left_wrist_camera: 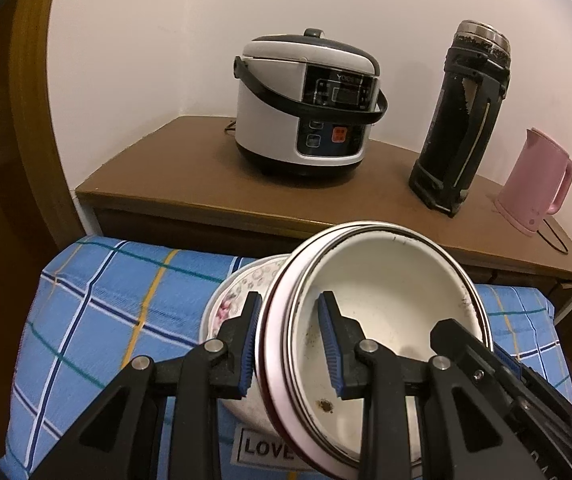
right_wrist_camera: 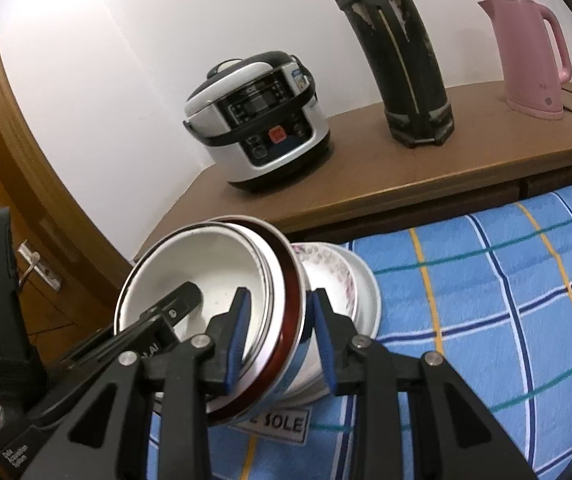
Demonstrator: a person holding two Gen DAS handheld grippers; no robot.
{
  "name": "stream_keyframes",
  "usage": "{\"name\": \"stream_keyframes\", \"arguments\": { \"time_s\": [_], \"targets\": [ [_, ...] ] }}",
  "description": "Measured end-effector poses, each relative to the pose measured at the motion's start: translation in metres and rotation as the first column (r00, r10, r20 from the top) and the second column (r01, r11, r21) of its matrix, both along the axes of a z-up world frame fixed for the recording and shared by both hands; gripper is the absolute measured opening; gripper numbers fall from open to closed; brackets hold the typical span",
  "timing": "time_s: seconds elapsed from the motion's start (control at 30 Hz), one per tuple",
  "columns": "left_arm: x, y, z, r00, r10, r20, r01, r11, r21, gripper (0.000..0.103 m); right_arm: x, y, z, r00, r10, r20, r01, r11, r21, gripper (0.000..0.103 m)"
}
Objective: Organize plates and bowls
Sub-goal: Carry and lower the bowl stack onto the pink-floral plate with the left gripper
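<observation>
Both grippers hold one nested stack of bowls (left_wrist_camera: 386,308) from opposite sides, tilted, above the blue plaid cloth (left_wrist_camera: 105,312).

Left gripper (left_wrist_camera: 292,346): jaws closed to a narrow gap on the stack's rim, one pad inside the cream inner bowl, the other outside against the wall. Right gripper (right_wrist_camera: 279,338): same pinch on the far rim, one pad inside, one outside over the dark red band. Two opposed grips presumably keep the heavy stack from swinging.

A floral bowl (left_wrist_camera: 241,284) sits behind the stack; whether it is being carried or rests on the cloth, cannot tell, view blocked.

Background, well apart: wooden cabinet (left_wrist_camera: 189,172) carrying a rice cooker (left_wrist_camera: 306,108), black thermos (left_wrist_camera: 462,120), pink kettle (left_wrist_camera: 534,184).

Judgement: stack in transit to its storing place.
</observation>
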State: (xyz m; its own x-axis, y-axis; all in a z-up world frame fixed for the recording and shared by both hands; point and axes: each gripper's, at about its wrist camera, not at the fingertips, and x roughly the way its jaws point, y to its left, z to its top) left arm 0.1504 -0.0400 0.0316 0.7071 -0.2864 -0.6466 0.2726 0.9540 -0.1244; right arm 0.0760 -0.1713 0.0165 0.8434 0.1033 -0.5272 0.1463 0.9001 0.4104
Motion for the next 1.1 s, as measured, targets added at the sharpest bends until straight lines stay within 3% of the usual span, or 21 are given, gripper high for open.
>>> {"name": "stream_keyframes", "arguments": {
  "time_s": [0.6, 1.1],
  "targets": [
    [0.037, -0.018, -0.034, 0.995, 0.009, -0.102, -0.005, 0.999, 0.040, 0.032, 0.039, -0.023, -0.032, 0.995, -0.002, -0.102, 0.004, 1.000, 0.020, 0.032],
    [0.049, -0.012, -0.043, 0.992, 0.030, -0.123, -0.023, 0.998, 0.053, 0.033, 0.054, -0.018, -0.041, 0.992, 0.022, -0.123, -0.019, 0.999, 0.027, 0.032]
  ]
}}
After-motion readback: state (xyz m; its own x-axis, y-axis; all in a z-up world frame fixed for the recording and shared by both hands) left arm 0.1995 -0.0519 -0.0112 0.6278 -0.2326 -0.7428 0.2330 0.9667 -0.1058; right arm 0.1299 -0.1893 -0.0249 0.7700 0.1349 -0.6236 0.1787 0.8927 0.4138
